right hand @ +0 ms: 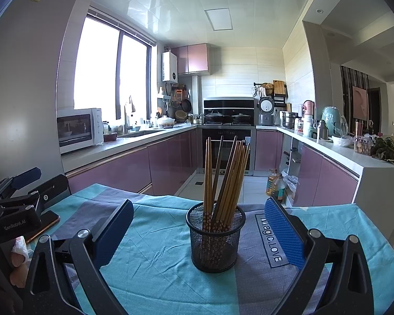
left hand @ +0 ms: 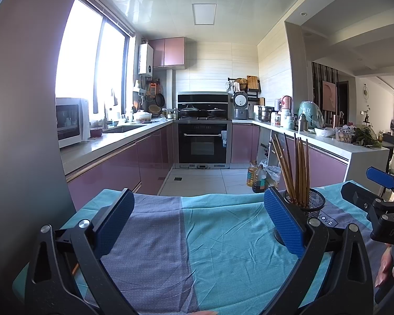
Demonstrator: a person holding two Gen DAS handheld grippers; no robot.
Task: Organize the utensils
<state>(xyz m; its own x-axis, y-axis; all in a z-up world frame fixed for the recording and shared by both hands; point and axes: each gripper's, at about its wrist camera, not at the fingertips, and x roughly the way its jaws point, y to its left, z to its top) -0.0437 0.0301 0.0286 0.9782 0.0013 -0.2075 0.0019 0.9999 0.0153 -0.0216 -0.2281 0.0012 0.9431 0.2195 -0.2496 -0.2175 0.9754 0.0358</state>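
A black mesh cup (right hand: 214, 239) stands upright on the teal and grey cloth (right hand: 157, 249), holding several brown chopsticks (right hand: 224, 178). My right gripper (right hand: 199, 232) is open and empty, its blue pads either side of the cup and a little nearer than it. My left gripper (left hand: 199, 221) is open and empty over bare cloth (left hand: 212, 236); the cup (left hand: 306, 204) with its chopsticks (left hand: 296, 168) sits just behind its right finger (left hand: 283, 223). The right gripper shows at the right edge of the left wrist view (left hand: 380, 194); the left one shows at the left edge of the right wrist view (right hand: 21, 191).
A phone (right hand: 43, 225) lies on the cloth's left edge under the left gripper. Beyond the table's far edge are a tiled floor, oil bottles (right hand: 275, 185), purple cabinets, an oven (left hand: 203, 144) and cluttered counters. A grey wall (left hand: 21, 131) is close on the left.
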